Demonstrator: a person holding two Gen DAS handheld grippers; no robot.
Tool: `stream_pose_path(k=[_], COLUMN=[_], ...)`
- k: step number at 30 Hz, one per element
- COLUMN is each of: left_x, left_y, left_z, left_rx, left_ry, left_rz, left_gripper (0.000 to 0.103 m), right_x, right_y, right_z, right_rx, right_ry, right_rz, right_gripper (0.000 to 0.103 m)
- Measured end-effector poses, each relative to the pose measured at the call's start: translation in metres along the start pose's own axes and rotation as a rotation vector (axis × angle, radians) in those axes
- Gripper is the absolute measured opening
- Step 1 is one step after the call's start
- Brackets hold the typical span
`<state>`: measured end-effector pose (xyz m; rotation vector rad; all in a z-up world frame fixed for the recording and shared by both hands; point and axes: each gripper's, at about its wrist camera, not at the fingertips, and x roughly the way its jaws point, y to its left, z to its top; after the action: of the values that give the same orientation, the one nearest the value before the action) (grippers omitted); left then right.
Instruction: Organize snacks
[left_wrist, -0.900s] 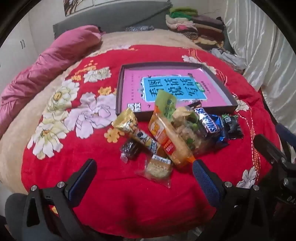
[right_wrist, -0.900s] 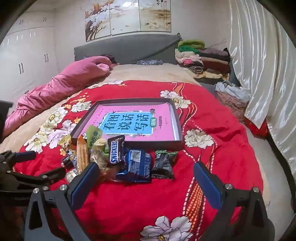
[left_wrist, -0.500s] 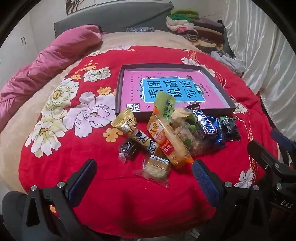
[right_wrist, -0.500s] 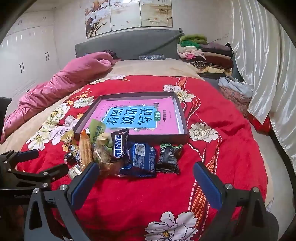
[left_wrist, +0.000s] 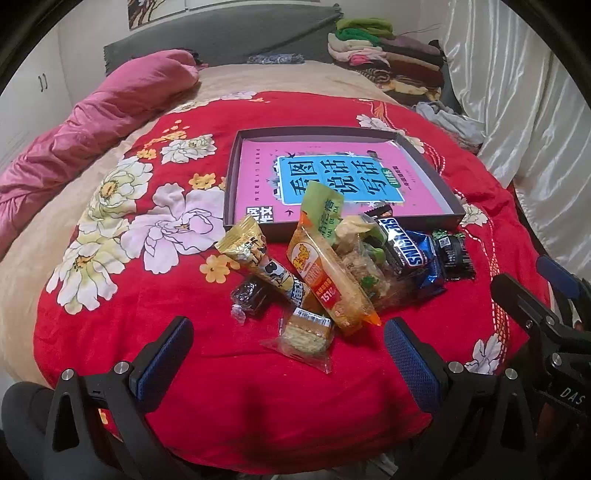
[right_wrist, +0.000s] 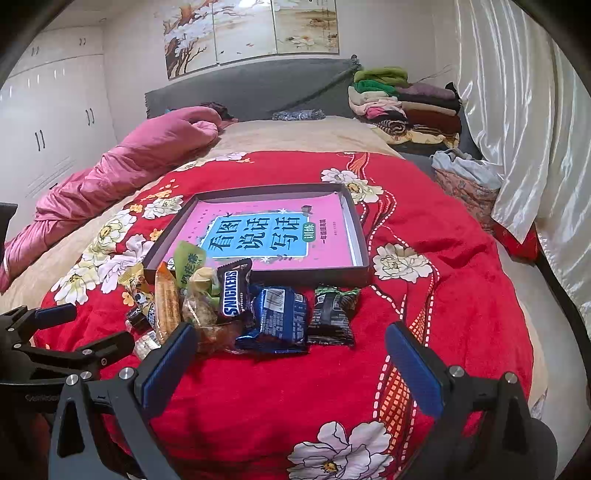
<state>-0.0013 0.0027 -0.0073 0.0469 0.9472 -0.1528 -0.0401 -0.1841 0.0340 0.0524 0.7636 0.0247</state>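
1. A bed (right_wrist: 303, 136) carries everything; a red floral blanket (left_wrist: 258, 387) covers its near end, and a rumpled pink quilt (left_wrist: 110, 122) lies along its left edge
2. A stack of folded clothes (right_wrist: 402, 103) sits at the far right corner of the bed, by the grey headboard
3. A shallow dark box (left_wrist: 428, 218) lies open-side up in the middle of the blanket, with a pink book (left_wrist: 332, 173) flat inside it
4. The snacks lie in a loose heap on the blanket just in front of the box's near wall, toward the foot of the bed
5. In that heap: a long orange packet (left_wrist: 332, 284), a gold-wrapped bar (left_wrist: 258, 258), a Snickers bar (right_wrist: 236, 291) leaning upward, a blue foil packet (right_wrist: 277, 317), a black-and-green packet (right_wrist: 332, 314) at the right end, and a clear-wrapped cake (left_wrist: 306, 332) nearest the foot edge
6. The left hand-held gripper (left_wrist: 288, 354) hovers over the near blanket, released and spread wide, nothing between its blue pads
7. The right hand-held gripper (right_wrist: 291, 354) hangs beside it, likewise released and empty
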Motion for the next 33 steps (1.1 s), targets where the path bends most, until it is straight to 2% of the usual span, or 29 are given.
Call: stream_pose_path(k=[33], left_x=[0.0018], left_y=[0.0007], left_z=[-0.0013], left_rx=[-0.003], left_ry=[0.014], left_rz=[-0.019], left_gripper=[0.103], right_x=[0.0006], right_y=[-0.0022], right_z=[-0.0005], right_rx=[0.007], right_ry=[0.001], right_rz=[-0.006], right_gripper=[0.103])
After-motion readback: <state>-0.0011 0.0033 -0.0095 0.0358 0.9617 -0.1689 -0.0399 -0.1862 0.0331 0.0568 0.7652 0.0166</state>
